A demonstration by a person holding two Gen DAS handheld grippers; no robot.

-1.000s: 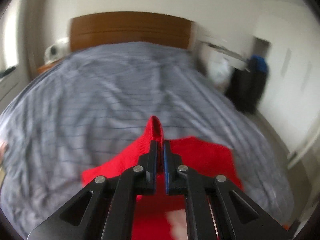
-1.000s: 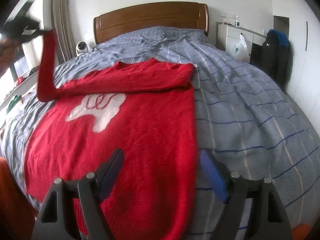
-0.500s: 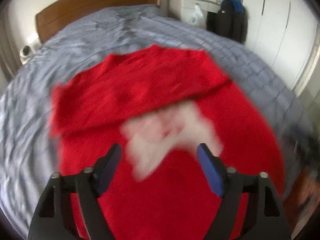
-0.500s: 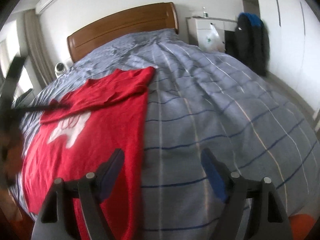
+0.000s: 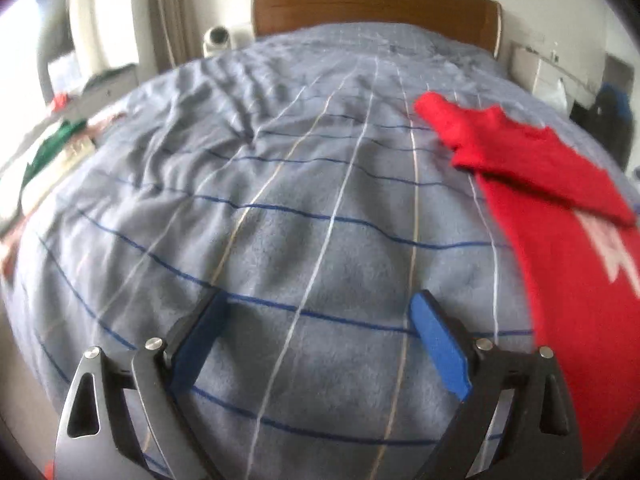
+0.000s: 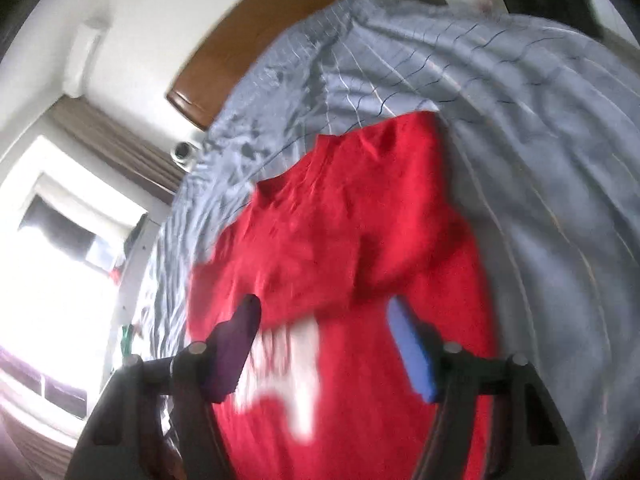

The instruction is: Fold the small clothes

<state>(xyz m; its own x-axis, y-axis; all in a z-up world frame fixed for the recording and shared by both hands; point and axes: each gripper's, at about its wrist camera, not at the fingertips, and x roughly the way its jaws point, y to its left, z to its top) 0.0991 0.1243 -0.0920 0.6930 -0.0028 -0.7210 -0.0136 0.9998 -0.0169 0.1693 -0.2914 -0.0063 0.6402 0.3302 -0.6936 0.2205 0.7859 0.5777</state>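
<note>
A red knit sweater with a white motif lies flat on the grey striped bed cover, both sleeves folded across its chest. In the left wrist view the sweater lies at the right. My left gripper is open and empty, over bare bed cover to the left of the sweater. My right gripper is open and empty, tilted, just above the sweater's middle near the white motif.
A wooden headboard stands at the far end of the bed. A small white device sits left of it. Green and other items lie on a ledge at the left. A dark bag stands at the right.
My left gripper let go of the sleeve, opened and swung left off the sweater onto bare bed cover. My right gripper moved left over the sweater and tilted.
</note>
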